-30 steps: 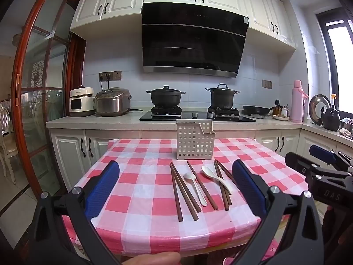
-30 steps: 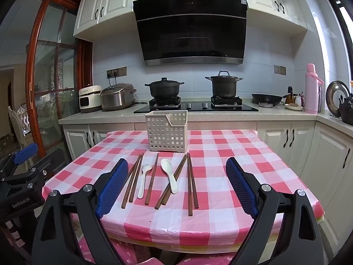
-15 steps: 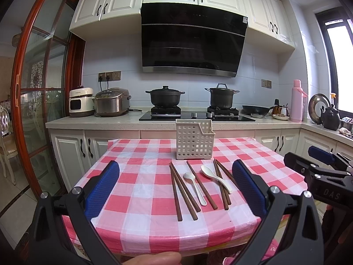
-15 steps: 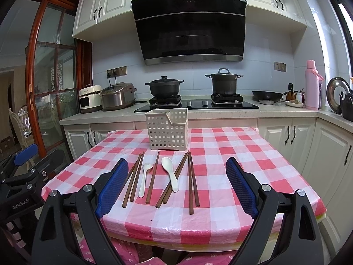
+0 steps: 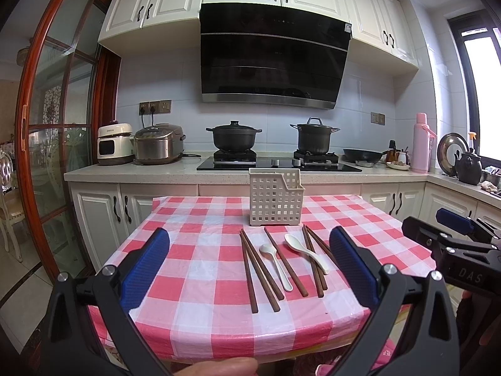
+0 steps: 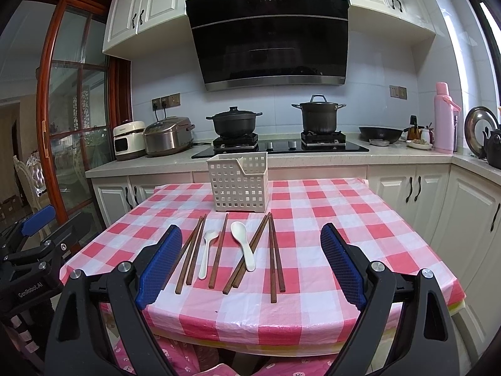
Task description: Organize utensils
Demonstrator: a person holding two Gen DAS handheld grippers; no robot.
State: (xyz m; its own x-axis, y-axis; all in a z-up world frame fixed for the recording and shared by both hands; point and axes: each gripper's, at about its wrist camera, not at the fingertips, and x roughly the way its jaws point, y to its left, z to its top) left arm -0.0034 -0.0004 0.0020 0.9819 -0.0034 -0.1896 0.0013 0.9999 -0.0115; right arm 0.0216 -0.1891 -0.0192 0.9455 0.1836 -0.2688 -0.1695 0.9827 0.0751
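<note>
- The left gripper (image 5: 249, 264), black-armed with blue ribbed pads, is held above the near edge of the counter with its fingers spread wide apart and nothing between them; a fingertip of the person shows at the bottom of its view.
- The right gripper (image 6: 251, 264), of the same build, is likewise spread wide and empty, raised over the near edge; each gripper shows at the side of the other's view.
- The counter (image 6: 344, 219), covered in a red-and-white checked plastic cloth, carries all the utensils, which lie flat ahead of and below both grippers, touching neither.
- The dark brown wooden chopsticks (image 6: 272, 257) lie in a loose row running near to far, some paired, some crossed.
- Among them lie two cream plastic spoons with bowls pointing far: the smaller spoon (image 6: 206, 252) to the left, the larger spoon (image 6: 243, 244) to the right, its handle over a crossed pair of chopsticks.
- Just beyond the chopsticks' far tips stands the upright cream perforated plastic basket (image 6: 239, 181).
- Farthest is the kitchen worktop with two black pots (image 5: 234, 134) on the hob.
</note>
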